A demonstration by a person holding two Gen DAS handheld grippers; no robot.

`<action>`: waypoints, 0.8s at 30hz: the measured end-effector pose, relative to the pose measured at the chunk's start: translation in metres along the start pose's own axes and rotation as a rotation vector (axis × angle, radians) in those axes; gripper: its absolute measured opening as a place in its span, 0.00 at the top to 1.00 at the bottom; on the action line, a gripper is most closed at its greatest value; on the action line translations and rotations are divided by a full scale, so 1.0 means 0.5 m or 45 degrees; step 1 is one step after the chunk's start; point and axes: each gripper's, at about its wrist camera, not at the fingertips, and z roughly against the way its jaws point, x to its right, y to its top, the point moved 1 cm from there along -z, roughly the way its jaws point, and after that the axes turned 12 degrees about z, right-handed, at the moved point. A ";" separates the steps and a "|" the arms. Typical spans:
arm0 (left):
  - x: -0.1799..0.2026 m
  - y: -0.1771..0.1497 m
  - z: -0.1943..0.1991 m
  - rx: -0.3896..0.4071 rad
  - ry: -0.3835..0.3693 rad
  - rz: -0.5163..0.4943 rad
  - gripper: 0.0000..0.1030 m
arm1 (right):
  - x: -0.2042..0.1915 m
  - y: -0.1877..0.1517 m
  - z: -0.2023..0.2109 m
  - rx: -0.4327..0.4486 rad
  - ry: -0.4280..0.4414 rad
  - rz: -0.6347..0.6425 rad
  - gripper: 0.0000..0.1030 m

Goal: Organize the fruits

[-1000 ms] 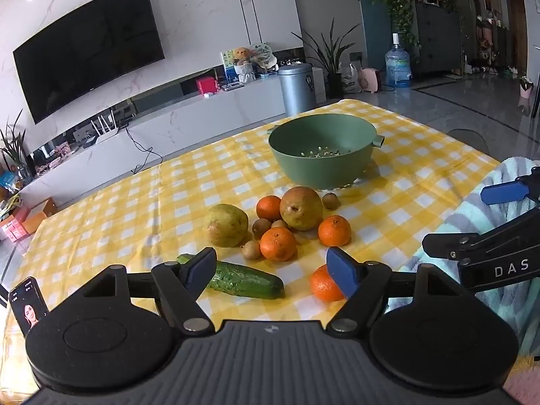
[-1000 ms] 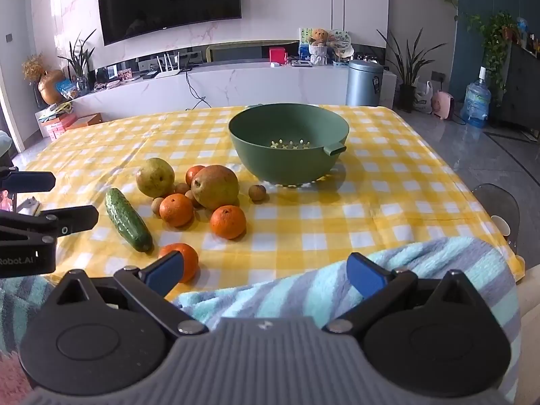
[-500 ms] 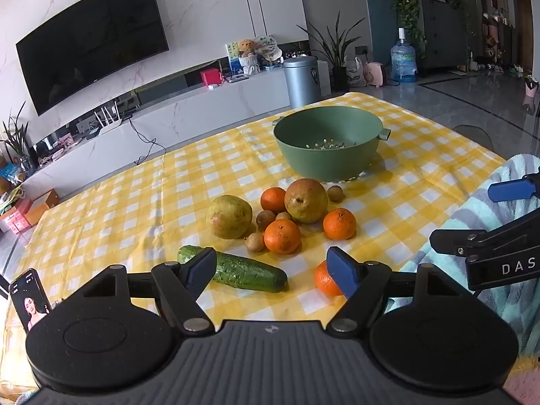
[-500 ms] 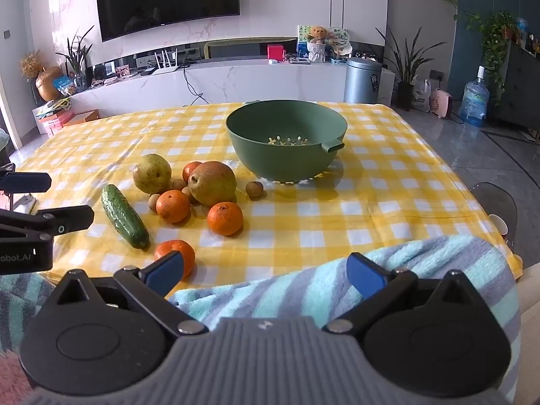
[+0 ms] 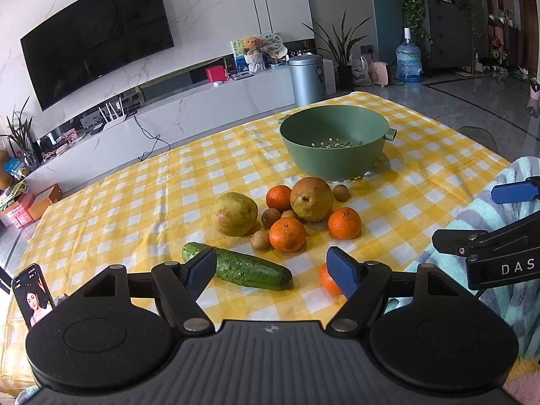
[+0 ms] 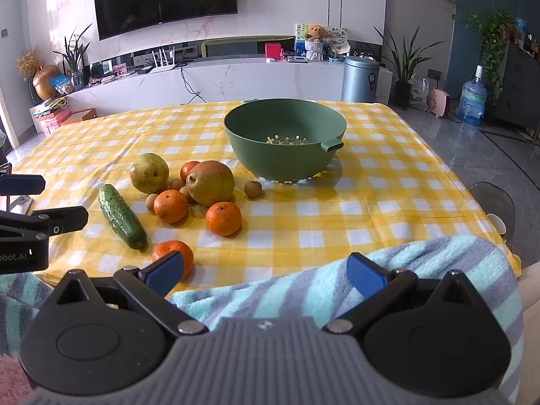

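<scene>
A green colander bowl (image 5: 334,141) (image 6: 285,143) stands empty on the yellow checked tablecloth (image 5: 135,202). In front of it lie two pears (image 5: 233,213) (image 5: 311,198), several oranges (image 5: 287,234), small brown fruits (image 5: 260,239) and a cucumber (image 5: 241,268) (image 6: 121,216). One orange (image 5: 328,278) (image 6: 170,253) lies nearest the front edge. My left gripper (image 5: 271,271) is open and empty, above the cucumber's near end. My right gripper (image 6: 265,271) is open and empty, above a striped towel (image 6: 371,280) at the table's front.
A phone (image 5: 32,295) stands at the left front of the table. Behind the table are a white TV bench (image 6: 236,77), a metal bin (image 6: 359,79) and a chair (image 6: 496,206) at the right edge.
Both grippers have drifted slightly toward the fruit; the view has shifted a little. Nothing on the table has moved and both grippers stay open.
</scene>
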 end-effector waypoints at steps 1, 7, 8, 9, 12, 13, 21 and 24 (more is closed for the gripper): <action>0.001 0.000 0.001 0.001 -0.002 0.000 0.15 | 0.000 0.000 0.000 0.000 0.000 0.000 0.04; 0.002 0.000 0.002 0.002 -0.007 0.002 0.15 | 0.000 0.000 -0.001 -0.002 -0.002 0.001 0.04; 0.002 -0.001 0.003 0.000 -0.007 0.003 0.15 | 0.000 0.000 -0.001 -0.001 -0.002 0.002 0.04; 0.003 -0.001 0.002 0.000 -0.008 0.002 0.15 | 0.000 0.000 -0.001 -0.001 -0.002 0.002 0.04; 0.003 -0.002 0.004 -0.005 -0.006 0.004 0.15 | 0.000 0.000 -0.001 -0.003 -0.002 0.001 0.04; 0.003 -0.002 0.003 -0.005 -0.006 0.005 0.15 | -0.001 0.000 -0.001 -0.003 -0.002 0.001 0.04; 0.002 -0.003 0.004 -0.007 -0.006 0.005 0.15 | -0.001 0.000 -0.001 -0.003 -0.002 -0.001 0.04; 0.001 -0.003 0.004 -0.007 -0.006 0.007 0.15 | 0.000 -0.002 -0.001 -0.001 -0.001 -0.006 0.04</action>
